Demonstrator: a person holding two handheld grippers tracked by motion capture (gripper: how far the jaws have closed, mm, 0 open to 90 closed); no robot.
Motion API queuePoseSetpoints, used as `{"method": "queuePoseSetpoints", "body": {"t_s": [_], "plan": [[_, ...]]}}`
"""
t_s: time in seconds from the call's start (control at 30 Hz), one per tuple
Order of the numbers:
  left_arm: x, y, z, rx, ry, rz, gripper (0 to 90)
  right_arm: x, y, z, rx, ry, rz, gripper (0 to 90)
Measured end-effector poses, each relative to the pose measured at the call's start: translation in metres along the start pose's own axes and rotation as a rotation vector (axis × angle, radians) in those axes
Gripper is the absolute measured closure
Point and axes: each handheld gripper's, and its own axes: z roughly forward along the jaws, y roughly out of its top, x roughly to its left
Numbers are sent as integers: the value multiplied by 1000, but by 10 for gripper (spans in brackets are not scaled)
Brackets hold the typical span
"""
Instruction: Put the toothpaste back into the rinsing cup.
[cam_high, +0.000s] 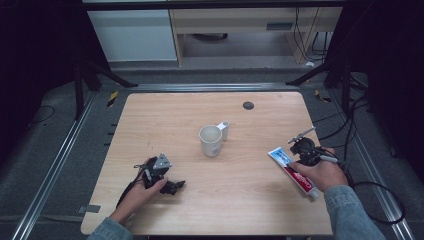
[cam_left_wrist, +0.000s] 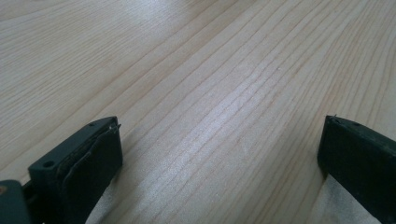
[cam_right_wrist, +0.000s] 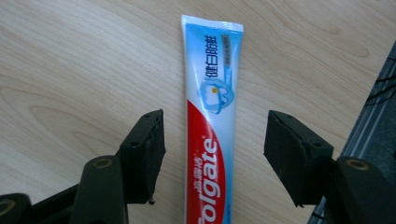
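Pale wood-grain tabletop (cam_high: 240, 200) stretches in front of you, with rounded corners and a small dark round plug (cam_high: 248, 105) set into it near the far edge. Near the middle stands a cream-white mug (cam_high: 211, 140), upright and open at the top, with a small white cylindrical object (cam_high: 225, 130) just beside it on the far right side; what that object is cannot be told.

Your right hand (cam_high: 322, 172) holds the right gripper (cam_right_wrist: 212, 135) over the table's right edge. In the right gripper view its two black jaws stand spread wide, one on each side of a flat red, white and blue Colgate toothpaste tube (cam_right_wrist: 210, 130), with a gap between each jaw and the tube. The tube lies flat on the wood near the right edge, its crimped end pointing away from you and toward the table's middle, its cap end nearer you and partly under your hand in the high view.

Your left hand (cam_high: 145, 187) holds the left gripper (cam_left_wrist: 219, 140) low over the near left part of the table, well apart from the mug. Its black jaws are spread wide, with bare wood between them.
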Motion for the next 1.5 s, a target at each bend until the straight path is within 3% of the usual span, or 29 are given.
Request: {"method": "queuePoseSetpoints", "body": {"t_s": [0.57,0.77,1.5], "plan": [[0,0,0,-3,0,-3,0,-10,12,21,85,33,7,421],[0,0,0,0,0,0,0,-10,17,41,137,58,12,405],[0,0,0,0,0,0,0,-16,24,77,205,86,17,402]]}}
